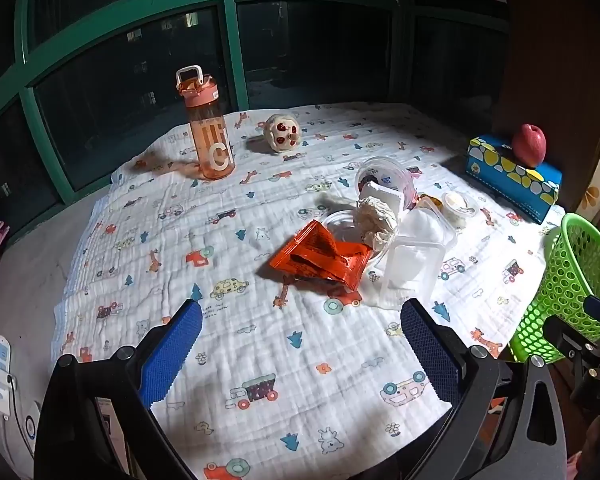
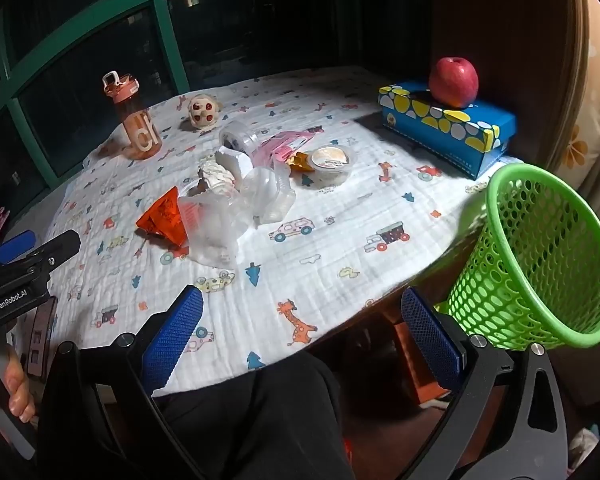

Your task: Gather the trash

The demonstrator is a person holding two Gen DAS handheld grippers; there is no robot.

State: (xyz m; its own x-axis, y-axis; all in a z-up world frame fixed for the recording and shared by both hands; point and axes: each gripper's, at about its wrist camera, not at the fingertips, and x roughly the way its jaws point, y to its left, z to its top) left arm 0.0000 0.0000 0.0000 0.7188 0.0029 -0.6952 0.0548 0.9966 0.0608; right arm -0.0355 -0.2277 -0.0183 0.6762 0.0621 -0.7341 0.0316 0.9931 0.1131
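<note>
My left gripper (image 1: 300,360) hangs over the patterned cloth (image 1: 260,344) with its blue pads spread wide and nothing between them. My right gripper (image 2: 300,344) is likewise released, its pads apart over the near edge of the cloth (image 2: 332,240), holding nothing.

The trash sits in one heap near the middle of the cloth. From the left wrist view it lies at about 1 o'clock ahead of the pads: an orange wrapper (image 1: 320,258) nearest me, a crumpled tissue (image 1: 376,220) just behind it, a clear box (image 1: 414,258) touching the wrapper's right side, and a tipped cup (image 1: 384,178) beyond. A small lidded tub (image 1: 458,204) lies at 2 o'clock from the heap.

From the right wrist view the heap is at 11 o'clock, with the wrapper (image 2: 164,218) at its left edge and the tub (image 2: 332,164) to its right.

The green basket (image 2: 540,260) tilts at 3 o'clock, off the cloth's right edge, its mouth facing me. A bottle (image 1: 208,128) stands at 11 o'clock; an apple (image 2: 454,82) rests on a blue box (image 2: 444,130) at 1 o'clock.
</note>
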